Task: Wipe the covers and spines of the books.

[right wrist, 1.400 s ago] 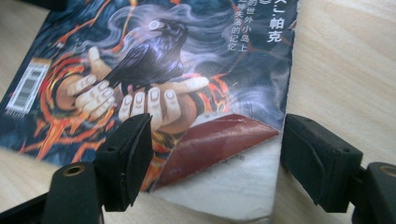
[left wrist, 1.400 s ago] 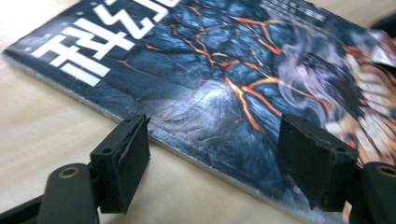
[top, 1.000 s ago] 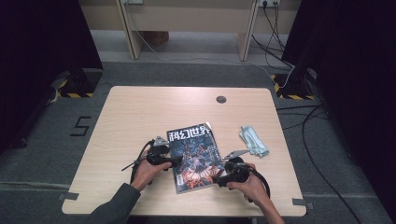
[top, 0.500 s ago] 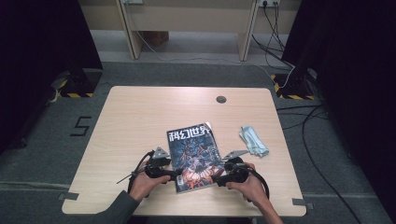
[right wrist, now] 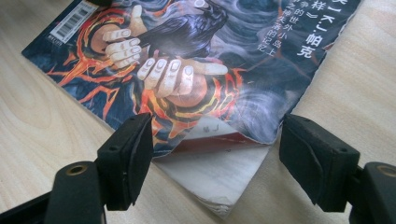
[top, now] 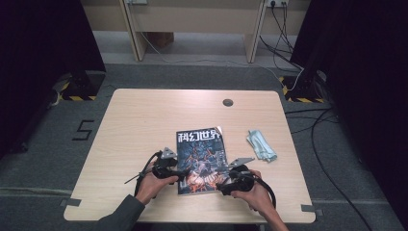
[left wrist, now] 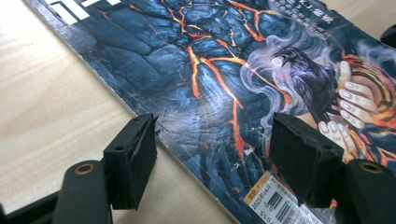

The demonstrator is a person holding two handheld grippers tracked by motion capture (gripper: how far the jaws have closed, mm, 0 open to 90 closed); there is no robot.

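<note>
A magazine [top: 201,154] with a dark lava-and-raven cover lies flat on the wooden table [top: 144,120], near its front edge. My left gripper [top: 182,174] is at the magazine's lower left edge. In the left gripper view the magazine [left wrist: 224,70] has one pad [left wrist: 133,158] on bare wood beside the spine and the other over the cover. The left gripper [left wrist: 212,158] is open, and its jaws have narrowed slightly. My right gripper [top: 220,185] is open at the lower right corner. In the right gripper view that gripper [right wrist: 215,158] straddles the magazine [right wrist: 210,56] where the cover curls off a white page.
A crumpled pale blue-white cloth [top: 261,145] lies right of the magazine. A round cable hole [top: 227,102] sits near the table's far edge. Cables [top: 317,120] trail over the floor at the right, and a desk frame stands behind the table.
My left gripper has slid a little toward the table's near edge along the magazine's left side. The right gripper and the magazine have stayed put.
</note>
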